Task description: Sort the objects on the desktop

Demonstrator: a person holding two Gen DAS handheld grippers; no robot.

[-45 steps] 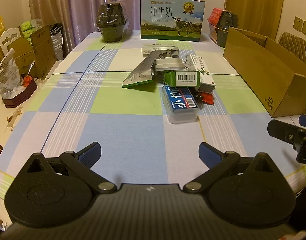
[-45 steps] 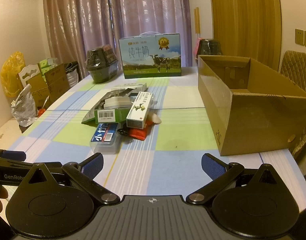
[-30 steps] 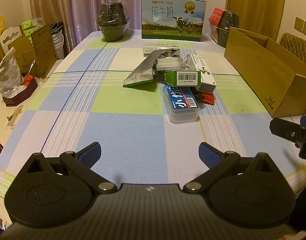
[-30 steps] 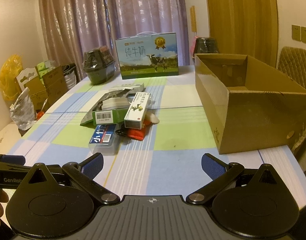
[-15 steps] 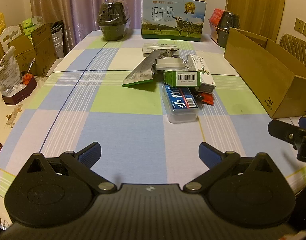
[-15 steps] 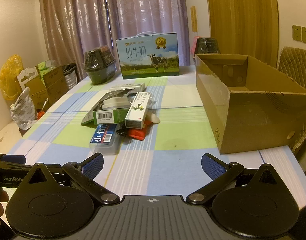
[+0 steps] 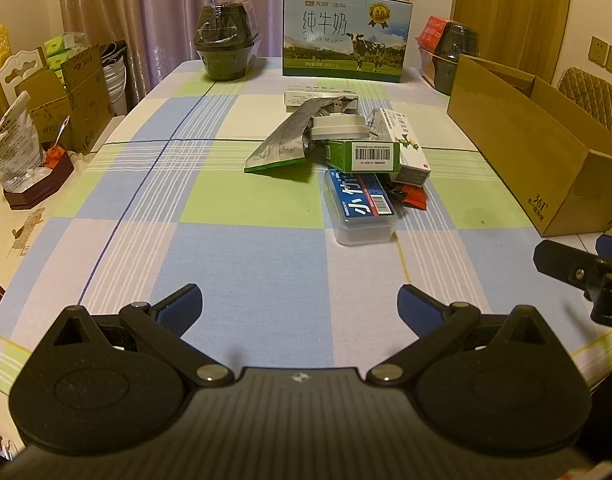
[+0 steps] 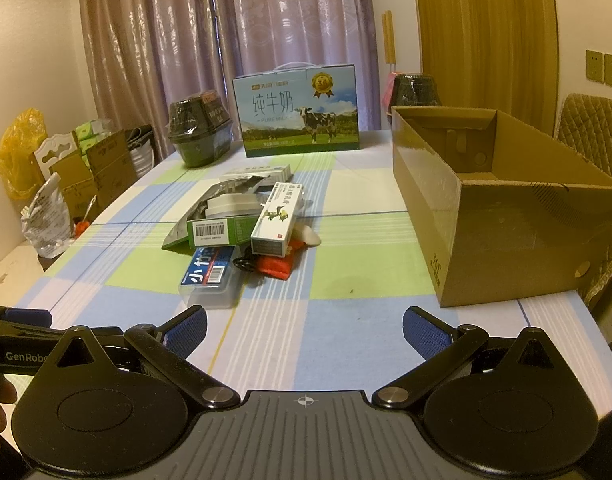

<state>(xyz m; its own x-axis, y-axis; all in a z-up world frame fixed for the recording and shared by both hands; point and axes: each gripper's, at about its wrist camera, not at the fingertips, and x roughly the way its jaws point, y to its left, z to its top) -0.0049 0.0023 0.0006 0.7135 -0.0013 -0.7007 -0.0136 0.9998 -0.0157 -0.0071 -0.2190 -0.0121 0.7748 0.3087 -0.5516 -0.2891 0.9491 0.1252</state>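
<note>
— Hovering where? What's biggest?
— Over the table (image 7: 234, 264). An open carton (image 8: 506, 216) stands at my right, the pile (image 7: 346, 152) mid-table, well apart from it.
— Nearest piece?
— A clear case (image 7: 362, 210), at the pile's near end.
— Your fingers?
— Left gripper (image 7: 300, 306) and right gripper (image 8: 304, 326) both spread wide, holding nothing.

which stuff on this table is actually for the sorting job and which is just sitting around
For the job:
- clear plastic case
- green barcode box
- white carton
- red packet
- silver pouch
- open cardboard box, probably the destination

Just lying about:
- milk gift box
- dark wrapped tubs
- bags and cartons beside the table
</note>
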